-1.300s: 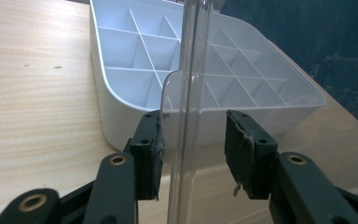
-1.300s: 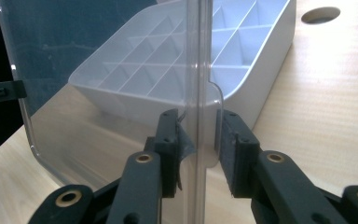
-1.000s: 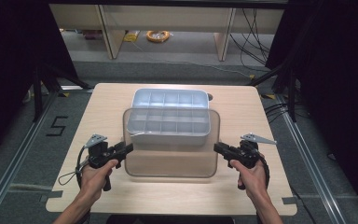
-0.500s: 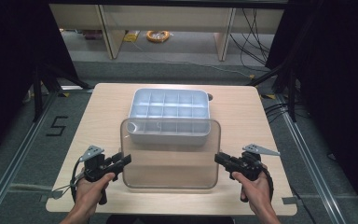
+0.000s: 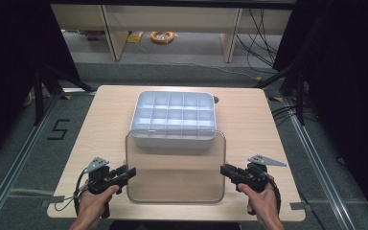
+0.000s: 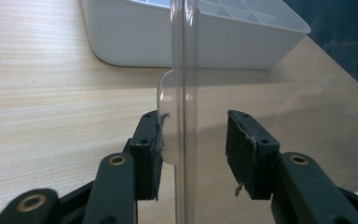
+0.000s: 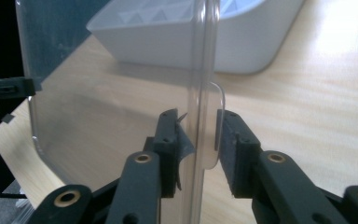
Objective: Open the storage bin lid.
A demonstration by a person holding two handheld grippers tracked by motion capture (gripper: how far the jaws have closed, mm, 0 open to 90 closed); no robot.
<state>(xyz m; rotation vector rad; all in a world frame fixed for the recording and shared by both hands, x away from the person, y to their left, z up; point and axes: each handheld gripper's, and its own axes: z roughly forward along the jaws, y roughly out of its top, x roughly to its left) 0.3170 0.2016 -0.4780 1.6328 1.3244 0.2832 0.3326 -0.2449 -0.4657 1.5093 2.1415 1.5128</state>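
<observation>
A clear lid [image 5: 175,167] is carried low over the near part of the table [image 5: 100,120], held level by a tab on each short side so that neither edge dips; the left gripper [image 5: 129,173] is narrowed about the left tab, one pad [image 6: 154,144] touching it and the other standing a little off; the right gripper [image 5: 225,171] is closed onto the right tab; the white compartment tray [image 5: 175,117] lies just beyond, its near rim beneath the lid's far edge, presumably the lid's box.

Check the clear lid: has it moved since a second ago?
Yes. The clear lid, held at its sides by both grippers, has come toward the person: it covers less of the white divided tray, nearer the table's front edge.
</observation>
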